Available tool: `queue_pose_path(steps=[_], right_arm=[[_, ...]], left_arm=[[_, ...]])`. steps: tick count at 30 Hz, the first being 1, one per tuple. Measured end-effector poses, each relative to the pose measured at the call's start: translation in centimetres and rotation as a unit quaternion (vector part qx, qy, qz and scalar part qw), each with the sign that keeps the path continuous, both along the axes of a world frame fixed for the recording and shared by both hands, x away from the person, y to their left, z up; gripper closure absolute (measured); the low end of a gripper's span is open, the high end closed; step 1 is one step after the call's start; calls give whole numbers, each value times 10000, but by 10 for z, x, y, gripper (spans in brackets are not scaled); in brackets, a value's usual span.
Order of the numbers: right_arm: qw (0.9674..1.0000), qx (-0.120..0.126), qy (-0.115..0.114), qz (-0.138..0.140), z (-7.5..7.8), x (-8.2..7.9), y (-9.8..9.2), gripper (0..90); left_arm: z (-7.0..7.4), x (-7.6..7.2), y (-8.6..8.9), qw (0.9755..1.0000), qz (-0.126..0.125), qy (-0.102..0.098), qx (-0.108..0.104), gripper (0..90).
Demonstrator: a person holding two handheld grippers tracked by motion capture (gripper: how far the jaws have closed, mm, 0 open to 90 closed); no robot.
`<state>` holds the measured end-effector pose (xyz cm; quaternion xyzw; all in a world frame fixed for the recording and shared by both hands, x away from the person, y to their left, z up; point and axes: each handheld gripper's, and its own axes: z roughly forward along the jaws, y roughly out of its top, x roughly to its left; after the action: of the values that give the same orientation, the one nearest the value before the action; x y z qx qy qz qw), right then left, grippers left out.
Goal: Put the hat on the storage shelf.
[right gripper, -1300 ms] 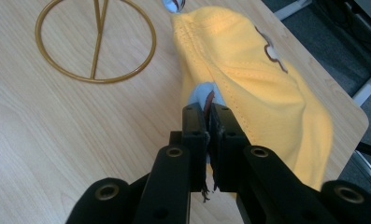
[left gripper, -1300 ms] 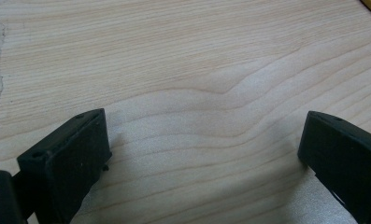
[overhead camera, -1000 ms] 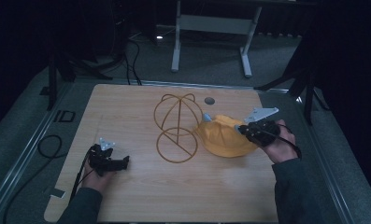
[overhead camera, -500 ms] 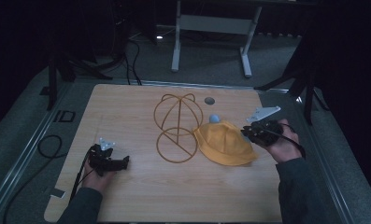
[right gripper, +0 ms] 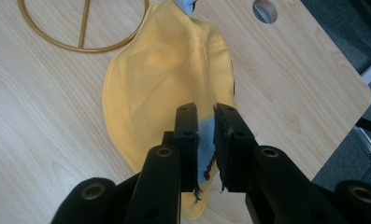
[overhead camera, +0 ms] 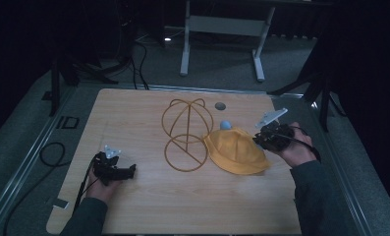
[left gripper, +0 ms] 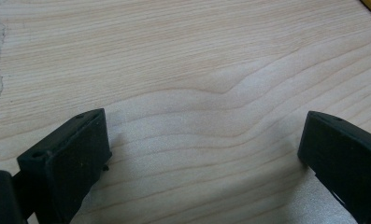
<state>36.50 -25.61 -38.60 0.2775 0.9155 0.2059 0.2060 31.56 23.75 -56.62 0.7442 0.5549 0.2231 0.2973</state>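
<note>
The right tool (right gripper: 205,122) pinches the yellow hat's (overhead camera: 235,150) edge; thin grip may slip. The left tool (left gripper: 204,149) rests open.

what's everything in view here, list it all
table: one, light wood, centre of the high view
hole: one, round, in the table near its far edge
wire stand: one, gold, dome on a ring base, mid table
hat: one, yellow, lying flat right of the wire stand
pompom: one, pale blue, at the hat's far edge
cable: one, black, looped on the floor at left
left gripper: one, black, open over bare table
right gripper: one, black, shut on the hat's near edge
</note>
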Motion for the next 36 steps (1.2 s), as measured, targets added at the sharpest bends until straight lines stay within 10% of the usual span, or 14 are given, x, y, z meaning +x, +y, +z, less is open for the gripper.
queue_pose_path(steps=[36], right_arm=[[9922, -882, 745, 460, -3, 39, 38, 674]], left_arm=[[0, 0, 0, 10000, 0, 1, -2, 22]])
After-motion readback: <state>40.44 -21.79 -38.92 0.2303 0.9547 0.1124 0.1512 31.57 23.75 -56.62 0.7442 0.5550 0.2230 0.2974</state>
